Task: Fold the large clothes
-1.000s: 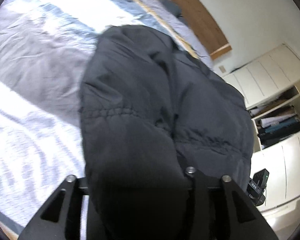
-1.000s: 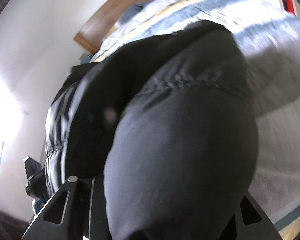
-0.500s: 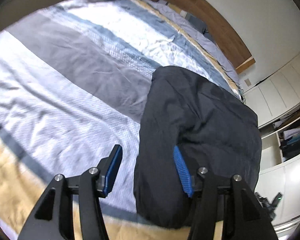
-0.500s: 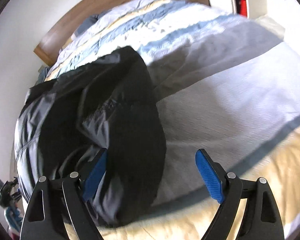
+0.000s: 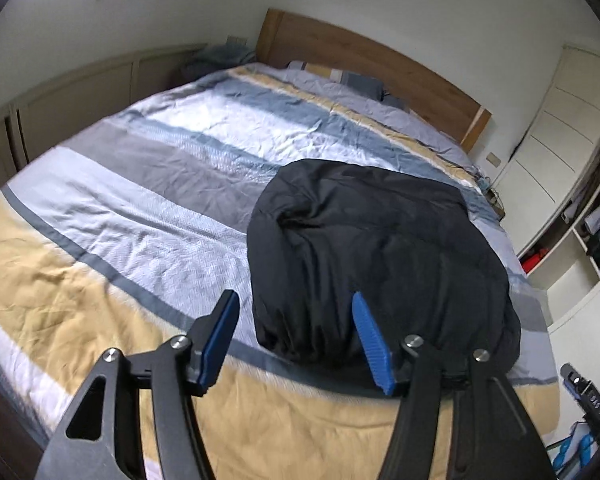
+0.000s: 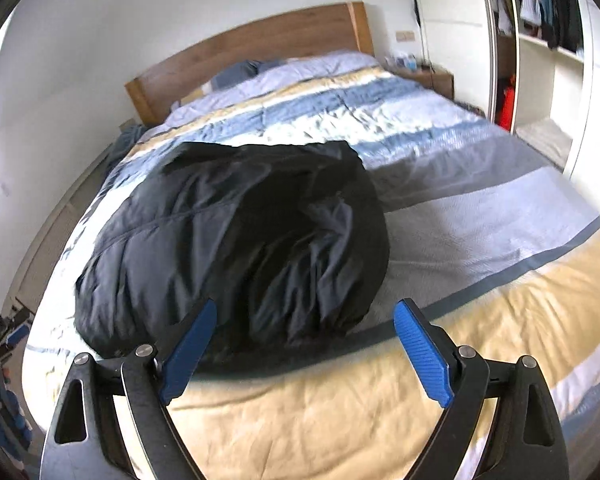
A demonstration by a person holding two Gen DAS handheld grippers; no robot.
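Black jacket [image 5: 380,248] on bed | left claw [image 5: 296,340] opening, empty | right claw [image 6: 304,352] opening, empty

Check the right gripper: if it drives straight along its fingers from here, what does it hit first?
Most likely the near edge of the black jacket, which lies on the striped bedspread dead ahead of the right gripper. Its jaws are opening, nothing between them. Depth is unclear; the bedspread just before the jacket could come first.

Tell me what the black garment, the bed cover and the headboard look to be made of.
Black garment: looks like thin synthetic shell fabric, perhaps nylon, with padding; it puffs up, shows stitched quilt lines and a faint sheen.
Bed cover: woven cloth, likely cotton, matte; fine creases and a small woven pattern in the pale stripes.
Headboard: wood or wood veneer, smooth matte brown with faint grain.
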